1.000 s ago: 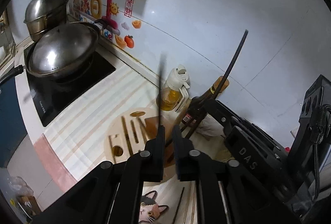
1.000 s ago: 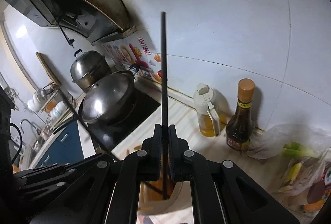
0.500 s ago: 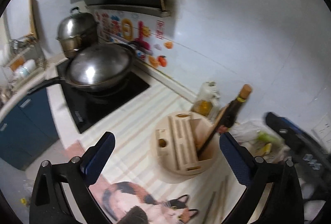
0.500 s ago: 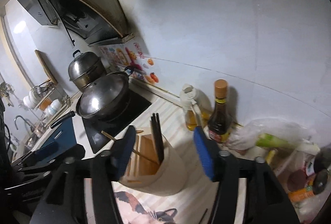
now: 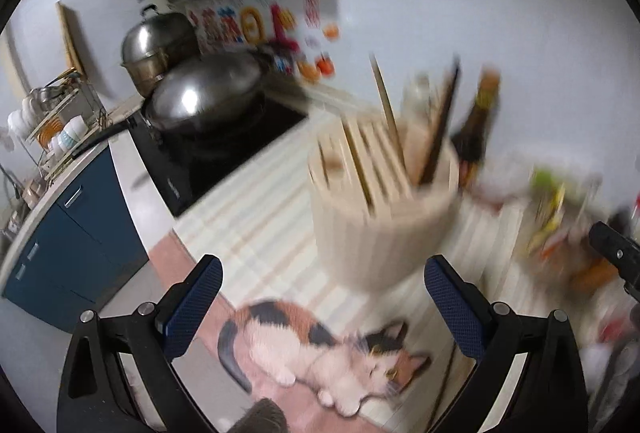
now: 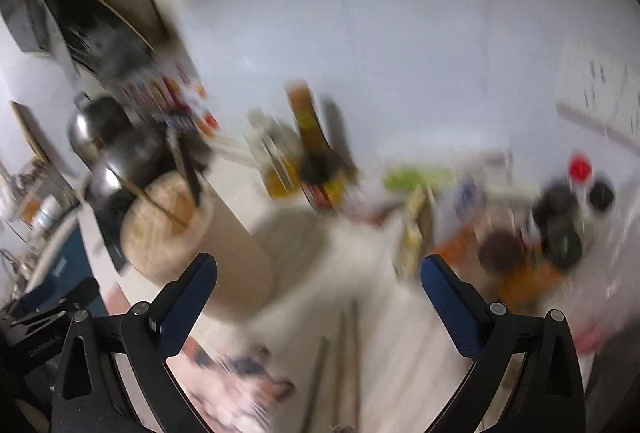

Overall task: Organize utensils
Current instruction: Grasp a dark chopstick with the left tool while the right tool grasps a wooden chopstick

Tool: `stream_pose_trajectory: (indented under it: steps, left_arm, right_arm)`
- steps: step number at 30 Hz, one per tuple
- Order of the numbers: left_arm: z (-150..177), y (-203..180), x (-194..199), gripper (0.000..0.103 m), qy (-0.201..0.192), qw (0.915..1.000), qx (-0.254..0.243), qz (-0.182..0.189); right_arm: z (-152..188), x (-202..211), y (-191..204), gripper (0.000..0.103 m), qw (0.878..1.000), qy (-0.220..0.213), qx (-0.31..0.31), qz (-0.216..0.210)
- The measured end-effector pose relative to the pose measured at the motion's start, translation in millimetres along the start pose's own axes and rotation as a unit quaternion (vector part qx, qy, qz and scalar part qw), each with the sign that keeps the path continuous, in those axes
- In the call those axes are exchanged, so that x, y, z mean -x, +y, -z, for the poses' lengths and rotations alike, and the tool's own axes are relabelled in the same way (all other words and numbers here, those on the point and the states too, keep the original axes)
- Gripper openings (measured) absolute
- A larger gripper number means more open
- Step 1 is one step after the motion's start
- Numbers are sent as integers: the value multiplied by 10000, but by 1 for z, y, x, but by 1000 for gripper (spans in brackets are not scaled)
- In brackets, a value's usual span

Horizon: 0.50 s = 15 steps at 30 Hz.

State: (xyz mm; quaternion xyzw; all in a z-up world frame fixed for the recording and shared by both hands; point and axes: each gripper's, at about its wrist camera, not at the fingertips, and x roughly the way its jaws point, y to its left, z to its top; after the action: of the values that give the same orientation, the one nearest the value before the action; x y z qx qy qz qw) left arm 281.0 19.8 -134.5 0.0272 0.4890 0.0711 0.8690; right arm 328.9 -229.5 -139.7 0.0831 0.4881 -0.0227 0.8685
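My worry is the wooden utensil holder (image 5: pixel 380 209): it stands tall on the counter (image 5: pixel 256 233) with a light stick (image 5: pixel 385 101) and dark chopsticks (image 5: pixel 438 129) leaning out of its slots, and a careless sweep of either tool could clip those tips or tip the holder toward the stove (image 5: pixel 224 149) at the counter's left end. More chopsticks (image 6: pixel 344 353) lie flat near the counter's front edge, hard to pinch cleanly; both views are smeared, so I cannot judge their exact lie.

My left gripper (image 5: pixel 320 307) tilts steeply down over the cat mat (image 5: pixel 320 345), fingers spread wide, nothing between them. My right gripper (image 6: pixel 320 303) slants down likewise over the loose chopsticks, its jaws opening, empty.
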Motion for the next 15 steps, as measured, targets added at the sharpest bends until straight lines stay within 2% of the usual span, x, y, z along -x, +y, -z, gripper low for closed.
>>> stream_pose_trajectory:
  steps: [2, 3, 4, 6, 9, 11, 15]
  left_arm:
    - [16, -14, -20, 103, 252, 9995, -172, -58]
    - [25, -21, -30, 103, 388, 9989, -263, -91]
    - [33, -28, -41, 103, 529, 9979, -357, -132]
    - [48, -43, -63, 103, 783, 9953, -537, -190]
    - [68, -62, -92, 103, 1115, 9902, -800, -255]
    - [81, -72, -108, 103, 1315, 9864, -943, -279]
    - [92, -85, -125, 103, 1568, 9811, -1098, -279]
  right_arm:
    - [23, -32, -17, 103, 9984, 548, -119, 21]
    - [33, -48, -21, 96, 9965, 821, -124, 11]
    - [43, -65, -25, 78, 9937, 1113, -117, 12]
    - [61, -94, -31, 52, 9877, 1562, -79, 93]
    - [82, -127, -34, 46, 9806, 1955, 13, 127]
    - [89, -141, -33, 46, 9772, 2118, 68, 113]
    - [102, -159, -31, 39, 9713, 2369, 147, 178]
